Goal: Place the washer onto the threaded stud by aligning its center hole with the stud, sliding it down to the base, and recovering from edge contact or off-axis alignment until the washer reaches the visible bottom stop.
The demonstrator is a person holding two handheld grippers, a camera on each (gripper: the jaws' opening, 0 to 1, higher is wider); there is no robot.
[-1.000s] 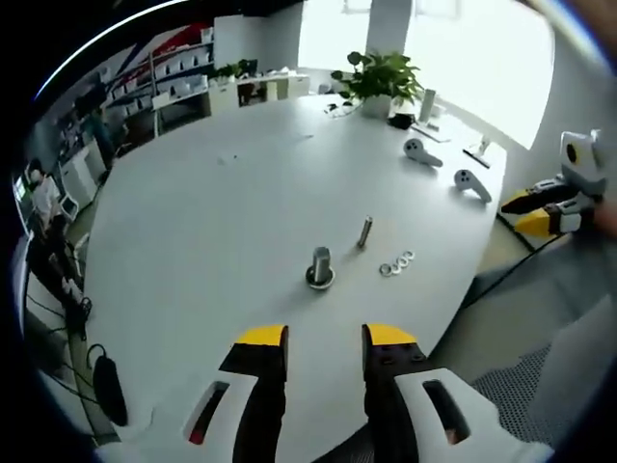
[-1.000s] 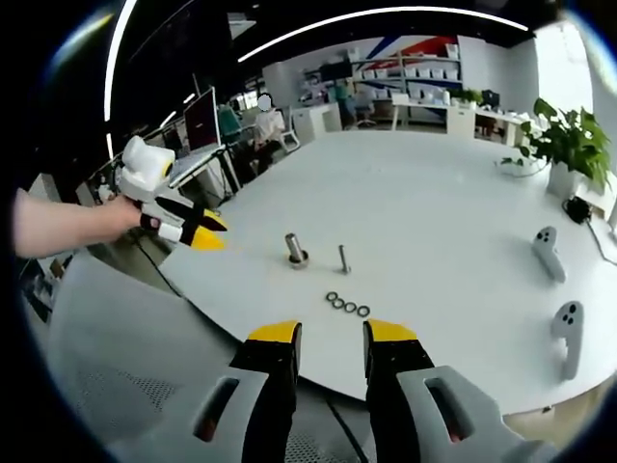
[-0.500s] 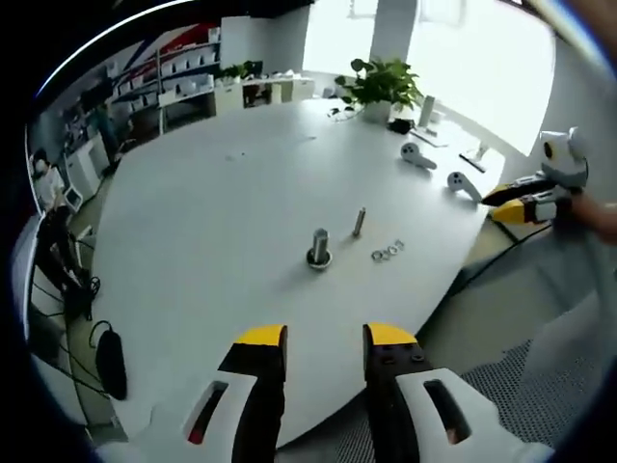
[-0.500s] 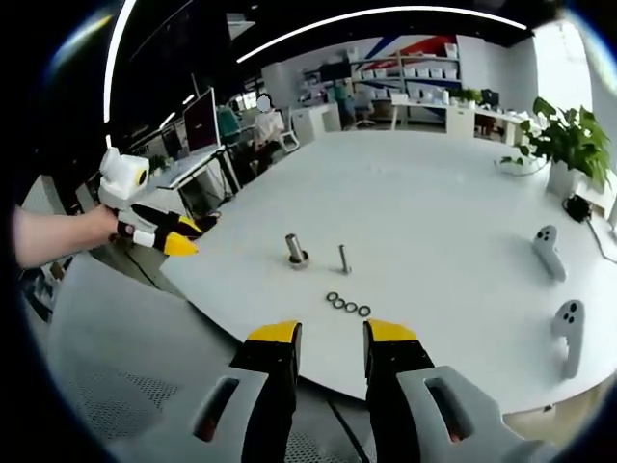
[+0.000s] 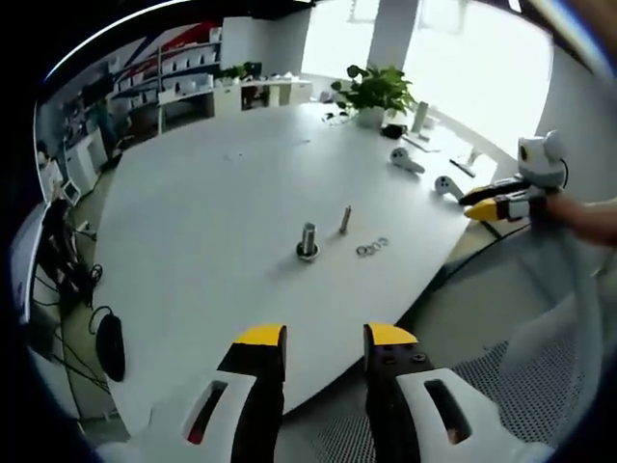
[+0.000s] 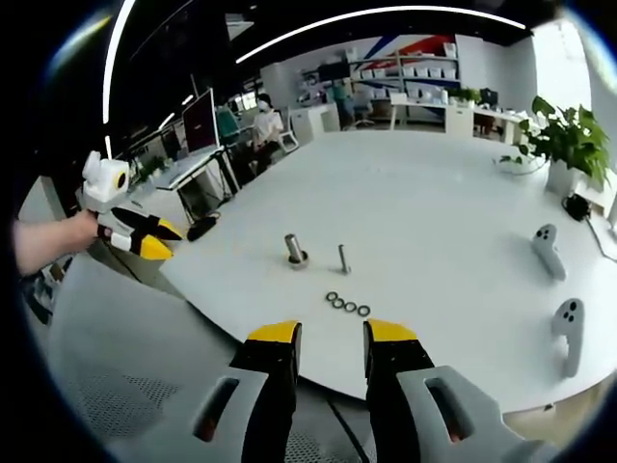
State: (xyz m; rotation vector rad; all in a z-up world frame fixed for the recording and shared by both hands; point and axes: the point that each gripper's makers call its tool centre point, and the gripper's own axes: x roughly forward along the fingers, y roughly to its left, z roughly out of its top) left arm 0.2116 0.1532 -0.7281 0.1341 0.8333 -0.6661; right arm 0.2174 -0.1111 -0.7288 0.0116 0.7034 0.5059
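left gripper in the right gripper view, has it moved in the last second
Yes. In the right gripper view the left gripper has drawn back from the white table, sliding further from the short thick stud, which holds its place.

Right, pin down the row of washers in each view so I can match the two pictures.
Left gripper view: the row of washers lies just right of centre on the white table, right of the thin stud.
Right gripper view: the row of washers lies near centre, below the thin stud, above the right tongs.
Shared landmark: the thick bolt standing on its washer-like base.
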